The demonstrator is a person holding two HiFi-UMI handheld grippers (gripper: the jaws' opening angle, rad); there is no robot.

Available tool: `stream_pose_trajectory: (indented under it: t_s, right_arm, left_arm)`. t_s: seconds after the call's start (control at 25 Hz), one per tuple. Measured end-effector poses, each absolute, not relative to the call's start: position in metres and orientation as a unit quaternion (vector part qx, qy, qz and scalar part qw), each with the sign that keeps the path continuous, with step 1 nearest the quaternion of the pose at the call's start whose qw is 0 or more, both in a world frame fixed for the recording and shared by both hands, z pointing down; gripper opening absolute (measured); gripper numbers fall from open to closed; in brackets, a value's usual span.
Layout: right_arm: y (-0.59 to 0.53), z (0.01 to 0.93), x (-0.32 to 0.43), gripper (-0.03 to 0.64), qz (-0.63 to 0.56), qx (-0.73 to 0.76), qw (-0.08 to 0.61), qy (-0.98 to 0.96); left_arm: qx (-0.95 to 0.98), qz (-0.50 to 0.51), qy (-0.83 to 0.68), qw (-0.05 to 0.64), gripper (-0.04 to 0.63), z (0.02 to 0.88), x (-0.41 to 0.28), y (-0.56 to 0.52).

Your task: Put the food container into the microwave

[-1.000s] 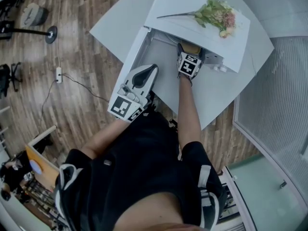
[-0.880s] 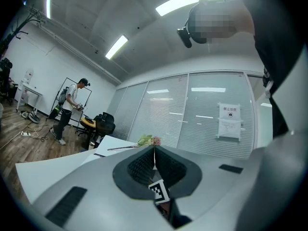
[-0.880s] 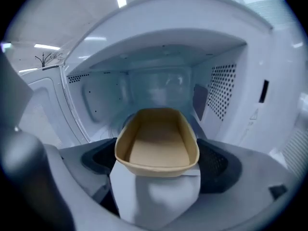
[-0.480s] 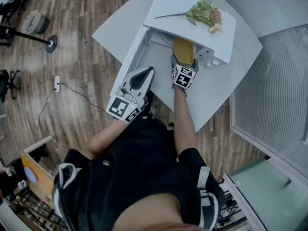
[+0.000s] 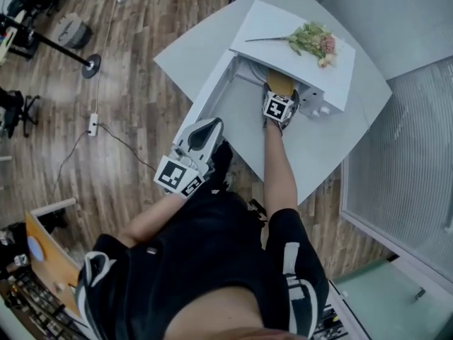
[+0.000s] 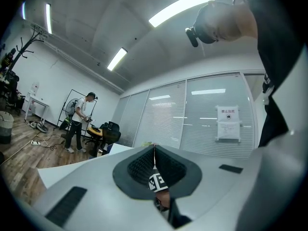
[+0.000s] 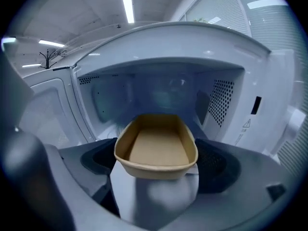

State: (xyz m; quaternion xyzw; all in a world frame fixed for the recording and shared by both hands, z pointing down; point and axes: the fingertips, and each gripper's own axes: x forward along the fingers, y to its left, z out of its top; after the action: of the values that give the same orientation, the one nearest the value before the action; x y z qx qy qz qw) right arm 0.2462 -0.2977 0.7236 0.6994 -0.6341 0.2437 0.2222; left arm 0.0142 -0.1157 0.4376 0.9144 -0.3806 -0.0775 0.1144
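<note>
Tan food container (image 7: 156, 148), empty, clamped between jaws of right tool (image 7: 156, 171); we see it held level at mouth of white microwave (image 7: 226, 105), far end passing under microwave's top edge in head view; microwave door (image 5: 211, 83) swung open to left; microwave stands on white bench (image 5: 333, 147); greens (image 5: 311, 40) lie on microwave top; left tool (image 5: 209, 127) hangs back near door's outer edge, well apart from container; we read its jaws pressed together, nothing between.
</note>
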Motion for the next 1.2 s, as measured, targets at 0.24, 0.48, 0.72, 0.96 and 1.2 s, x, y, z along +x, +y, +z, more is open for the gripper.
stream_pose_trajectory:
  t_s: [0.24,0.48,0.72,0.96,1.2]
  right_arm:
    - [-0.312,0.739,0.250,0.500,0.254,0.699,0.235,-0.625]
    - [-0.323,0.748,0.253,0.501,0.257,0.699,0.236,-0.625]
    - [-0.338,0.751,0.257,0.506,0.259,0.699,0.238,-0.622]
    - [-0.341,0.746,0.262,0.523,0.243,0.708,0.235,-0.620]
    - [-0.335,0.730,0.260,0.525,0.226,0.714,0.220,-0.625]
  left_arm:
    - [0.918,-0.075,-0.373,0.116,0.023,0.435,0.025,-0.132]
    - [0.921,-0.074,-0.365,0.119,0.023,0.435,0.034,-0.152]
    - [0.922,-0.069,-0.360,0.123,0.023,0.440,0.040,-0.164]
    - [0.923,-0.065,-0.357,0.130,0.023,0.445,0.041,-0.168]
    - [0.925,-0.065,-0.353,0.128,0.023,0.443,0.041,-0.164]
